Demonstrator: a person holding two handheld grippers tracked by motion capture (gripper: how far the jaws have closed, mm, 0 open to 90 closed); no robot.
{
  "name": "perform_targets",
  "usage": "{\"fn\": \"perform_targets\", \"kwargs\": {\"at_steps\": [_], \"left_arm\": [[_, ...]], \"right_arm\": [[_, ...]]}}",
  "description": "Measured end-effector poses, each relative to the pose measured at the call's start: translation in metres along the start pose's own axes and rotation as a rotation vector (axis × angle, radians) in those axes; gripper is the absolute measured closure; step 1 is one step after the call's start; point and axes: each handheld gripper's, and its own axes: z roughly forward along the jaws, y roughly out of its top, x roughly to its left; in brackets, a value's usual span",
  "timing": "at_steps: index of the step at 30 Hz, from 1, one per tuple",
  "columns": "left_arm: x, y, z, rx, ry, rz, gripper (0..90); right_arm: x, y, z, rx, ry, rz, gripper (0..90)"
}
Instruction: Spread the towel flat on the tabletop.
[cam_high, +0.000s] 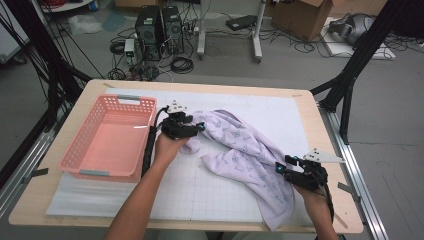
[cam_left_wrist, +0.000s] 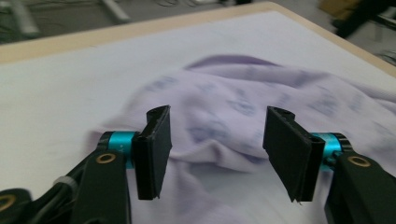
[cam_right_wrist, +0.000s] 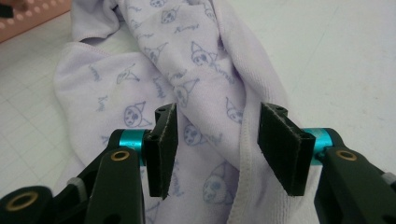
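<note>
The wooden surface takes up the middle of the high view, and most of it is covered by a white gridded mat. Across the mat's centre and down toward the lower right of the frame lies a crumpled lilac towel printed with small cartoon faces (the print reads most clearly in the right gripper view); its far end bunches up near the centre of the frame, and its near end trails to the lower edge of the mat. At the left of the frame sits a pink perforated basket, set apart from the towel.

The left gripper is held just right of the basket, at the towel's upper bunched end. In the left gripper view its fingers stand apart with the lilac folds behind and below them, and no cloth is pinched between the pads. The right gripper sits at the lower right of the high view, over the towel's near part. In the right gripper view its fingers are likewise spread, hovering above the towel's hemmed edge with nothing clamped between them.
</note>
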Motion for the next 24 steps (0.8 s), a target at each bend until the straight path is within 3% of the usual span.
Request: {"fn": "perform_targets", "kwargs": {"at_steps": [5,9,14,15,17,18,19,20,22,24], "left_arm": [[-0.032,-0.015,0.025,0.095,-0.148,0.05,43.7],[-0.057,-0.023,0.048,0.139,-0.205,0.074,40.4],[-0.08,-0.029,0.072,0.218,-0.213,0.125,39.8],[-0.085,-0.029,0.073,0.211,-0.183,0.171,40.1],[-0.088,-0.029,0.072,0.215,-0.167,0.213,46.7],[-0.088,-0.029,0.07,0.222,-0.153,0.245,56.8],[-0.085,-0.028,0.068,0.232,-0.17,0.234,73.6],[-0.082,-0.027,0.066,0.242,-0.174,0.214,80.4],[-0.078,-0.027,0.059,0.249,-0.168,0.212,82.6],[-0.071,-0.029,0.048,0.214,-0.152,0.179,83.0]], "right_arm": [[-0.002,-0.003,-0.001,0.006,-0.023,0.003,47.4],[-0.005,-0.007,-0.004,-0.003,-0.03,0.017,47.5],[-0.006,-0.012,-0.008,-0.008,-0.028,0.031,47.6],[-0.006,-0.012,-0.008,-0.008,-0.026,0.032,47.6],[-0.006,-0.012,-0.008,-0.011,-0.025,0.035,47.6],[-0.006,-0.012,-0.008,-0.011,-0.024,0.037,47.6],[-0.005,-0.012,-0.008,-0.009,-0.021,0.037,47.6],[-0.005,-0.012,-0.007,-0.009,-0.018,0.033,47.6],[-0.004,-0.013,-0.007,-0.006,-0.015,0.027,47.6],[-0.004,-0.013,-0.006,-0.005,-0.017,0.025,47.7]]}}
